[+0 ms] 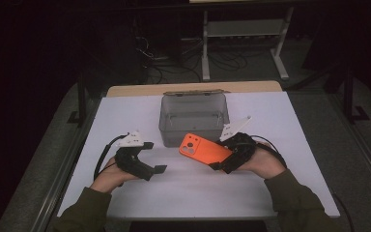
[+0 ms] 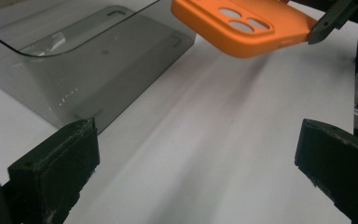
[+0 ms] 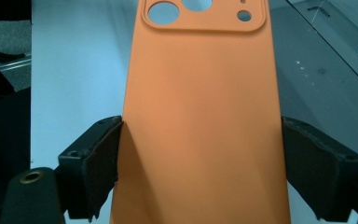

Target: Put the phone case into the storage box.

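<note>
An orange phone case (image 1: 202, 148) with round camera cut-outs hangs above the white table, back side up. My right gripper (image 1: 224, 158) is shut on its lower end; in the right gripper view the two black pads (image 3: 103, 161) press on the long edges of the case (image 3: 200, 116). My left gripper (image 1: 154, 157) stands open at the left, jaws wide apart with nothing between them. In the left gripper view the case (image 2: 242, 25) floats ahead, past my open jaws.
A smoky clear plastic box (image 1: 193, 117) stands open at the table's middle back, just behind the case; its wall (image 2: 88, 65) lies ahead in the left gripper view. The white table top (image 1: 188, 188) ends at a wooden edge behind the box. Dark floor surrounds it.
</note>
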`<state>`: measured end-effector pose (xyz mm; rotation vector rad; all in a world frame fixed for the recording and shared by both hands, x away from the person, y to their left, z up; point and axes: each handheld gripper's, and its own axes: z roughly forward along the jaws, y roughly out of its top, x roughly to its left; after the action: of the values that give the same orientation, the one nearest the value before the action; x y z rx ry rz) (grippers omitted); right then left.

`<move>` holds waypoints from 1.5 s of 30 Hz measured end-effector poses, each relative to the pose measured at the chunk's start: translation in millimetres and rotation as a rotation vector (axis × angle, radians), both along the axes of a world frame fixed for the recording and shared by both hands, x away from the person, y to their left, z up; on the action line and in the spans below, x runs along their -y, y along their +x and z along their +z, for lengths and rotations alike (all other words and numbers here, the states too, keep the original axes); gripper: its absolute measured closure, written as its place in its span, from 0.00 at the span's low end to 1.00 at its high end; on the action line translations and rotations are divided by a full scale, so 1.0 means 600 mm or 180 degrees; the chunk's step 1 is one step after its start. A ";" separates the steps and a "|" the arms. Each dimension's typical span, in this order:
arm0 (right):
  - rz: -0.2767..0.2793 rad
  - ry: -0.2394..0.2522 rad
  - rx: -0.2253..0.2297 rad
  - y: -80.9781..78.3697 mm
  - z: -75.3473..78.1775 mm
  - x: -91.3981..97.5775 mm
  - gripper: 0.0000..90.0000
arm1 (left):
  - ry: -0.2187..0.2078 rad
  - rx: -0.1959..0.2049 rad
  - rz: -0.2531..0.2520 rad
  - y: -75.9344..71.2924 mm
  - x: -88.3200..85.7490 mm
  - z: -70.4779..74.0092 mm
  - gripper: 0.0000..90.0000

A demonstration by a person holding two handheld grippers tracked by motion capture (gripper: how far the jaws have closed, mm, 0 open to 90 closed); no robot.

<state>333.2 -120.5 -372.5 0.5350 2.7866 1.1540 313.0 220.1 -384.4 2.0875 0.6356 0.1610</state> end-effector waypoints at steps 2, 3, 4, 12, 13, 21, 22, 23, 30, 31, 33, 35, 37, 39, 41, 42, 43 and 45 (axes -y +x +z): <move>0.0001 0.0001 0.0005 0.000 0.000 0.000 0.17 | -0.0002 0.0002 0.0006 0.001 0.001 0.002 0.00; 0.0000 0.0001 0.0005 0.000 0.000 0.000 0.17 | -0.0010 0.0005 0.0007 0.002 0.002 0.003 0.00; -0.0001 0.0002 0.0008 0.000 0.000 0.000 0.17 | -0.0010 0.0005 0.0009 0.002 0.003 0.003 0.00; 0.0002 0.0004 0.0000 0.001 -0.001 -0.001 0.17 | -0.0015 0.0037 -0.0024 0.002 0.011 0.006 0.00; 0.0001 -0.0004 0.0005 0.001 -0.001 -0.001 0.17 | -0.0013 0.0045 -0.0036 0.002 0.012 0.007 0.00; 0.0014 -0.0004 -0.0003 0.004 -0.002 -0.002 0.17 | -0.0026 0.0064 -0.0069 0.004 0.026 0.008 0.00; 0.0016 -0.0004 0.0000 0.004 -0.003 -0.002 0.17 | -0.0023 0.0062 -0.0078 0.005 0.027 0.008 0.00; 0.0017 -0.0006 0.0000 0.004 -0.003 -0.002 0.17 | -0.0017 0.0060 -0.0095 0.005 0.031 0.007 0.00; -0.0003 0.0002 -0.0011 0.005 -0.002 0.000 0.17 | -0.0005 0.0079 -0.0163 0.007 0.051 -0.001 0.00; -0.0007 0.0000 -0.0013 0.004 -0.002 0.000 0.17 | -0.0012 0.0085 -0.0164 0.007 0.052 -0.001 0.00; -0.0007 0.0002 -0.0013 0.004 -0.002 0.000 0.17 | -0.0005 0.0092 -0.0177 0.008 0.056 -0.003 0.00; -0.0005 0.0003 -0.0014 0.004 -0.002 -0.001 0.17 | 0.0000 0.0085 -0.0188 0.009 0.060 -0.004 0.00; -0.0005 0.0002 -0.0014 0.004 -0.002 -0.001 0.17 | 0.0026 0.0077 -0.0201 0.010 0.064 -0.006 0.00; -0.0003 0.0007 -0.0012 0.004 -0.002 0.000 0.17 | 0.0046 0.0071 -0.0214 0.012 0.068 -0.008 0.00; -0.0006 0.0012 -0.0009 0.005 -0.001 0.000 0.17 | 0.0073 0.0069 -0.0226 0.014 0.072 -0.009 0.00; -0.0006 0.0014 -0.0006 0.005 -0.002 0.000 0.17 | 0.0080 0.0061 -0.0234 0.015 0.075 -0.011 0.00; -0.0005 0.0014 -0.0008 0.005 -0.001 0.001 0.17 | 0.0080 0.0055 -0.0236 0.016 0.077 -0.012 0.00; -0.0010 0.0014 -0.0010 0.006 -0.002 0.001 0.17 | 0.0102 0.0045 -0.0252 0.019 0.081 -0.014 0.00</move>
<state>336.5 -121.0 -373.5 0.5421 2.7855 1.1600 324.5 171.3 -393.0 2.1369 0.5442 0.1416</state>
